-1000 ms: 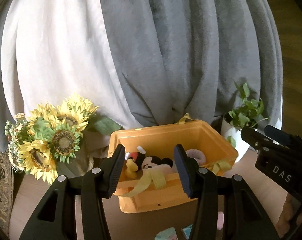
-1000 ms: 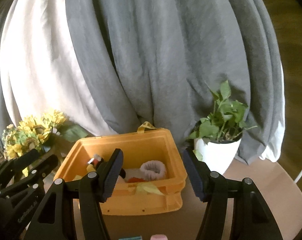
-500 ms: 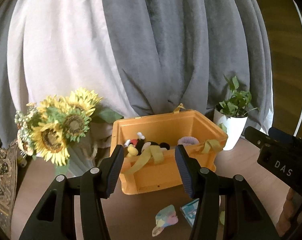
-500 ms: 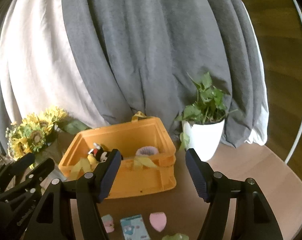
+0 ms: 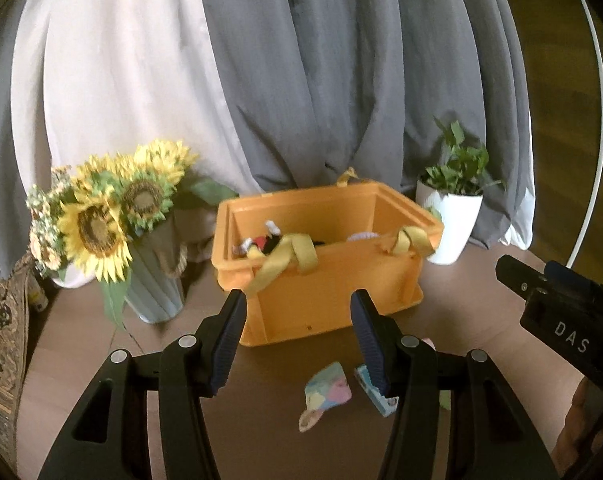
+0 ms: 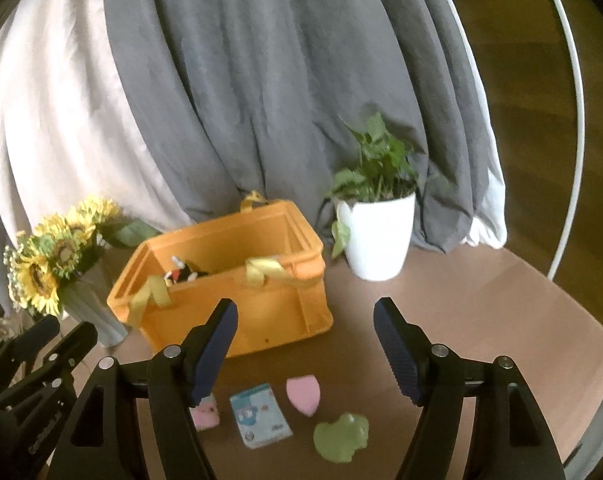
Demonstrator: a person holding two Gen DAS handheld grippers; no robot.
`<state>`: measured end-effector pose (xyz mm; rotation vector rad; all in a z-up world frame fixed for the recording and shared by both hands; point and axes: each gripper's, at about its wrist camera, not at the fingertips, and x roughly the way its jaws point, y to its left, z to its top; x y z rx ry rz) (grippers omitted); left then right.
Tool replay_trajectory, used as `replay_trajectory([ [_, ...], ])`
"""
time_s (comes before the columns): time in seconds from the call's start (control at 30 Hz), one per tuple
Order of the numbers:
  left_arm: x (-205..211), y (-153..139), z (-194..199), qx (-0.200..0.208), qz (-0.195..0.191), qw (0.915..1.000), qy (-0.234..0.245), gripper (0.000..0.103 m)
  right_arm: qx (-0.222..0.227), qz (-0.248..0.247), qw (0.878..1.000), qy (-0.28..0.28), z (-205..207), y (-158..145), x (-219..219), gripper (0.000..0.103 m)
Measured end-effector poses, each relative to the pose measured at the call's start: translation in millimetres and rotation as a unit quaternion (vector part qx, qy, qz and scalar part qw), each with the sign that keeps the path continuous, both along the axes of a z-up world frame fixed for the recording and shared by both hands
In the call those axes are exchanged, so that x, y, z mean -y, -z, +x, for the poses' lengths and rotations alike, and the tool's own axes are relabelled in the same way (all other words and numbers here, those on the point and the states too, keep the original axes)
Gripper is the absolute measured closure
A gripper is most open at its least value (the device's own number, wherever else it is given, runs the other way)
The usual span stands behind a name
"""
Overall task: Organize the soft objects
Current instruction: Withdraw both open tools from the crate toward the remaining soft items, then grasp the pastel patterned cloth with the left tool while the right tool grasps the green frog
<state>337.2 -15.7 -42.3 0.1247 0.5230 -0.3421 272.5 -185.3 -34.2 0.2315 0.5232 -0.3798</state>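
Both grippers, left (image 5: pixel 297 340) and right (image 6: pixel 305 346), are held wide open, empty; the pink pad (image 6: pixel 303 394), at 6 o'clock of the bin (image 6: pixel 237 276) on the counter (image 6: pixel 481 320), is judged light, squashy, best pinched across its edges

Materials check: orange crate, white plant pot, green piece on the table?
Orange rectangular crate: looks like moulded plastic, matte, with a stepped rim and uniform colour. White tapered plant pot: smooth and slightly glossy, ceramic or plastic; cannot tell which. Flat green irregular piece: matte with limp edges, likely felt or foam.
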Motion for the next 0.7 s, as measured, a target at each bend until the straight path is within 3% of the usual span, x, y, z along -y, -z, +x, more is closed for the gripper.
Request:
replay_trajectory([
  [0.7,11.1,66.1,15.8,-0.063,0.052,0.9958,0.04,0.048,-0.082,0.042,0.995,0.04,-3.2,67.2,4.7,0.031],
])
